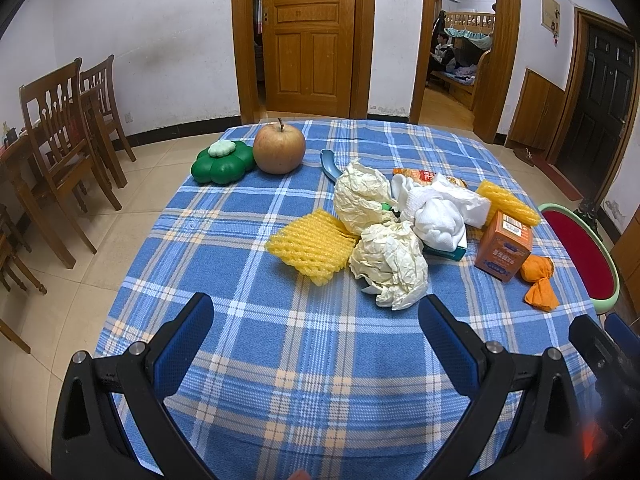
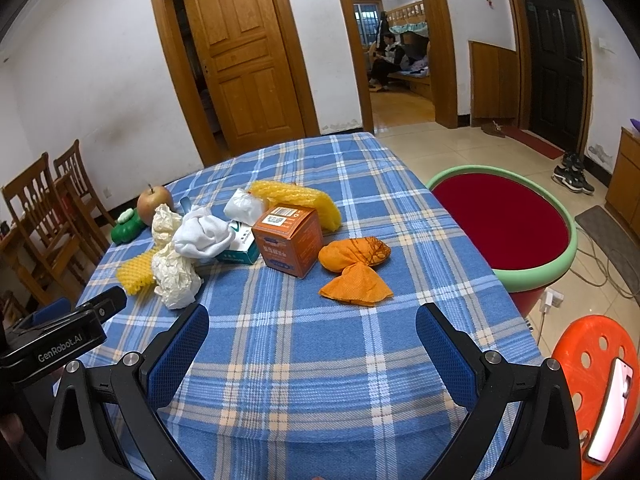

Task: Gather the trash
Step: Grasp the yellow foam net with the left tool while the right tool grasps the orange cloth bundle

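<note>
Trash: crumpled cream paper balls (image 1: pixel 390 266), yellow foam fruit nets (image 1: pixel 310 246), orange cardboard box (image 2: pixel 288 240) and orange net wrapper (image 2: pixel 354 268) lie mid-worktop (image 1: pixel 280 360), ahead of both tongs.
Left tongs (image 1: pixel 316 344): spread wide, empty.
Right tongs (image 2: pixel 312 344): spread wide, empty.
Writing: "GenRobot.AI" on the left tongs' body.

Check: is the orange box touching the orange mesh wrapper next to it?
Apart. The right wrist view shows a strip of tablecloth between the orange box and the orange mesh wrapper.
</note>
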